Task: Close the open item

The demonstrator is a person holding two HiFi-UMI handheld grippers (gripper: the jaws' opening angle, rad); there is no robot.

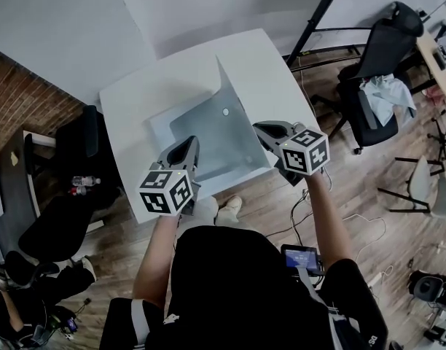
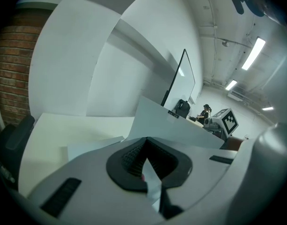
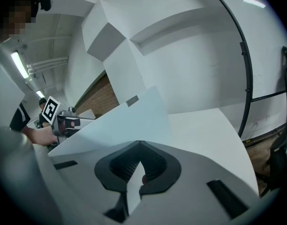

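Item under task: the open folder [image 1: 208,138] lies in the middle of the white tabletop [image 1: 135,100], directly ahead of you. It is not yet shut.
Left gripper [image 2: 144,165]: your fingers [image 2: 127,161] are clenched on a thin sheet edge, seen edge-on between the pads. By its place at the near left corner, this looks like the folder's near edge.
Right gripper [image 3: 138,168]: your fingers here are likewise clamped on a thin sheet edge at the near right corner.
Reason for hold: a grip at each near corner appears meant to steer the raised cover [image 2: 181,130] as one flat plane, so it neither twists nor buckles as it folds over.
Cover attitude: it stands steeply tilted between the two grippers, hinged along the folder's length.
Material: thin, stiff card or plastic sheet, pale white outside, grey-blue inside, matte and smooth.
Shape: large flat rectangles with sharp corners. A small round spot [image 1: 225,111] marks the inner face, and I cannot tell its purpose.
Pad texture: black and ribbed, suited to a slippery sheet.
Judgement: closing is mid-way.
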